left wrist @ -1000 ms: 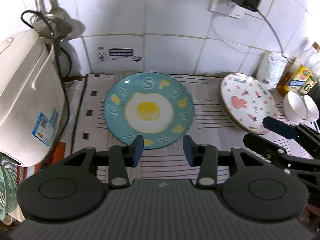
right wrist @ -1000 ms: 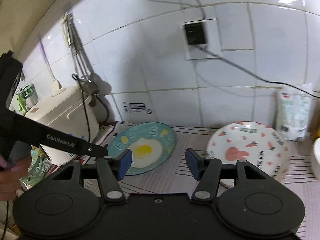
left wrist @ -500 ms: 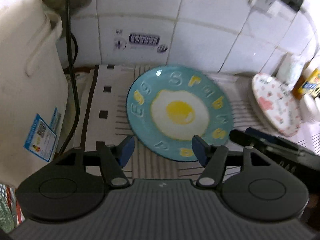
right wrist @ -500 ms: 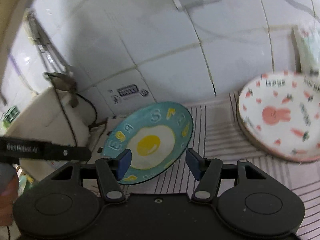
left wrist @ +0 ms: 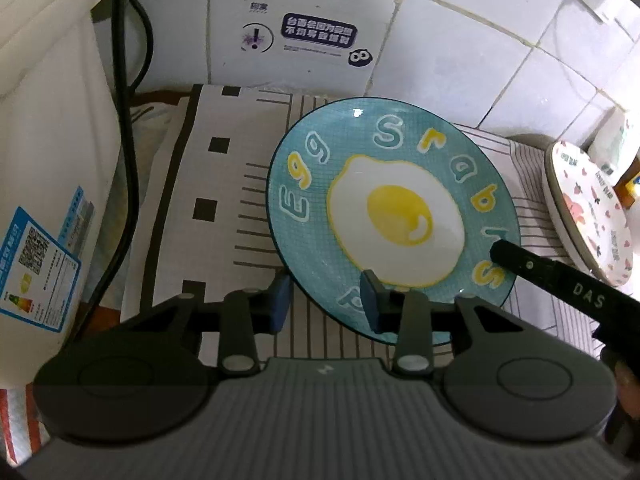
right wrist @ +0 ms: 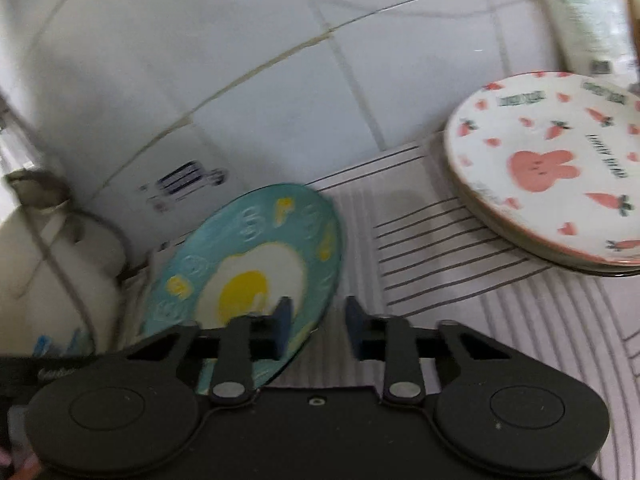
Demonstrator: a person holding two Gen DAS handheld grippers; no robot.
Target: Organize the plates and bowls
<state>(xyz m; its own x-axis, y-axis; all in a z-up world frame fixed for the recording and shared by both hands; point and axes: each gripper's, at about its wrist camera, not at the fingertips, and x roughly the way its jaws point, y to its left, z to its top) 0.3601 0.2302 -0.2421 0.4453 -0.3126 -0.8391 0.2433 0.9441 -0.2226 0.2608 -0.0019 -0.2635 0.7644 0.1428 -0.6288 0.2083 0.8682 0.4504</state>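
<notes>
A blue plate (left wrist: 394, 216) painted with a fried egg lies on the striped mat (left wrist: 224, 184). My left gripper (left wrist: 325, 306) straddles its near left rim, one finger over the plate and one outside. Its jaws are closing, and a gap still shows beside the rim. My right gripper (right wrist: 318, 328) straddles the right rim of the blue plate (right wrist: 248, 272) the same way, jaws closing, pads not visibly pressing. One of its fingers (left wrist: 520, 262) lies over the rim in the left wrist view. A white rabbit-and-carrot plate (right wrist: 552, 164) tops a small stack to the right.
A white rice cooker (left wrist: 48, 160) with a black cord (left wrist: 124, 120) crowds the mat's left side. The tiled wall (left wrist: 440, 40) rises just behind the plates. A white packet (right wrist: 580, 24) stands against the wall beyond the rabbit plate (left wrist: 592, 216).
Both grippers came down and in toward the blue plate, one to each side of it. Their jaws narrowed around its rim. The right gripper also rolled.
</notes>
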